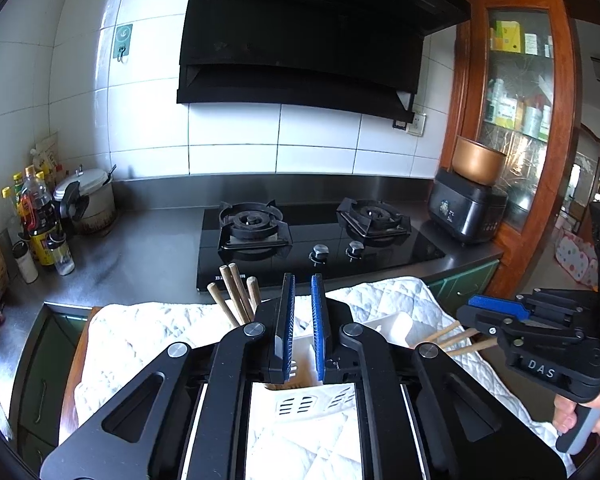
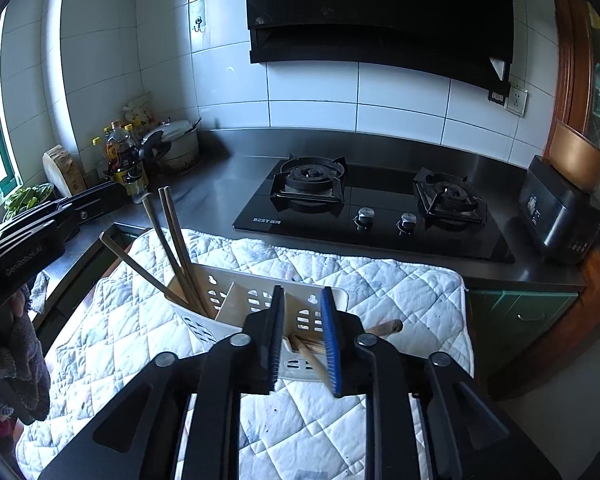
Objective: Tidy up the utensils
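Note:
A white slotted utensil holder point(image 2: 236, 300) lies on a quilted white cloth point(image 2: 380, 280). Several wooden chopsticks point(image 2: 176, 248) stick up out of its left compartment; more chopsticks point(image 2: 308, 354) rest in its right compartment. My right gripper point(image 2: 302, 290) hovers over that right compartment with its jaws apart; one chopstick lies below, between them, and the pads do not press on it. My left gripper point(image 1: 302, 280) hangs over the holder point(image 1: 384, 326) just right of the upright chopsticks point(image 1: 234, 296), a narrow gap between its blue pads point(image 1: 288, 320) and nothing in it. The right gripper point(image 1: 466, 316) also shows beside the other chopsticks point(image 1: 456, 338).
Behind the cloth, a black two-burner gas stove point(image 2: 372, 200) is set into the steel counter. Sauce bottles point(image 1: 40, 216) and a pressure cooker point(image 1: 92, 200) crowd the back left corner. A black rice cooker point(image 2: 560, 212) stands at the right, next to a wooden glass-door cabinet point(image 1: 516, 80).

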Action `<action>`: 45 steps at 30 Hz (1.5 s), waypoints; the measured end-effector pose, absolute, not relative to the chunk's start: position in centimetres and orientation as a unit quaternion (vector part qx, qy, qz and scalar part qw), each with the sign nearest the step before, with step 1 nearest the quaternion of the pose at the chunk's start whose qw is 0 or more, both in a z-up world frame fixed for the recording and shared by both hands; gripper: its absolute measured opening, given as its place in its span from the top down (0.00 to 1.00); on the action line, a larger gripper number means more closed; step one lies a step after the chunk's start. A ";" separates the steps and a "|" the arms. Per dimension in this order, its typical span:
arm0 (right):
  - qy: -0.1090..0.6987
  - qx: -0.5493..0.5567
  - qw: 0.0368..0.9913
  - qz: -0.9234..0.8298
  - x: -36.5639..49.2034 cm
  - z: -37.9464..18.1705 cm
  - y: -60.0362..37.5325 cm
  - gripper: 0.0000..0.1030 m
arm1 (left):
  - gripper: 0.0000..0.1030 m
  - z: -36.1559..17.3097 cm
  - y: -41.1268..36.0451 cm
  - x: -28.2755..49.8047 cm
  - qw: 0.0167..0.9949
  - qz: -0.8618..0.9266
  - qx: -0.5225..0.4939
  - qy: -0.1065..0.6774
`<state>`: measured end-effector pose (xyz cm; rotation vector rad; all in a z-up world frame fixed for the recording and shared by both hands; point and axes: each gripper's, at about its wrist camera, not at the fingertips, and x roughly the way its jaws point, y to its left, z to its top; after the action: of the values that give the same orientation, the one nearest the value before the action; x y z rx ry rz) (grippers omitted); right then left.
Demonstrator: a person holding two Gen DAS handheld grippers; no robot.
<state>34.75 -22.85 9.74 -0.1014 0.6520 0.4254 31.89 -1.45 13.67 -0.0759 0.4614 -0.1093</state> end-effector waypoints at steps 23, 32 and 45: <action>0.261 -0.059 0.944 0.192 19.6 10.0 -25.5 0.12 | 0.18 13.8 -0.3 15.9 0.980 -0.049 -0.038 0.187; 0.252 -0.081 0.949 0.172 14.2 7.4 -25.3 0.08 | 0.09 10.8 -0.3 10.3 0.980 -0.048 -0.037 0.190; 0.259 -0.084 0.951 0.143 9.0 3.4 -25.2 0.07 | 0.08 6.5 0.7 5.6 0.975 -0.021 -0.042 0.217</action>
<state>9.02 -25.25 3.36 -0.1710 0.5262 0.2917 5.61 0.71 6.54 -0.0843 0.4377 -0.0428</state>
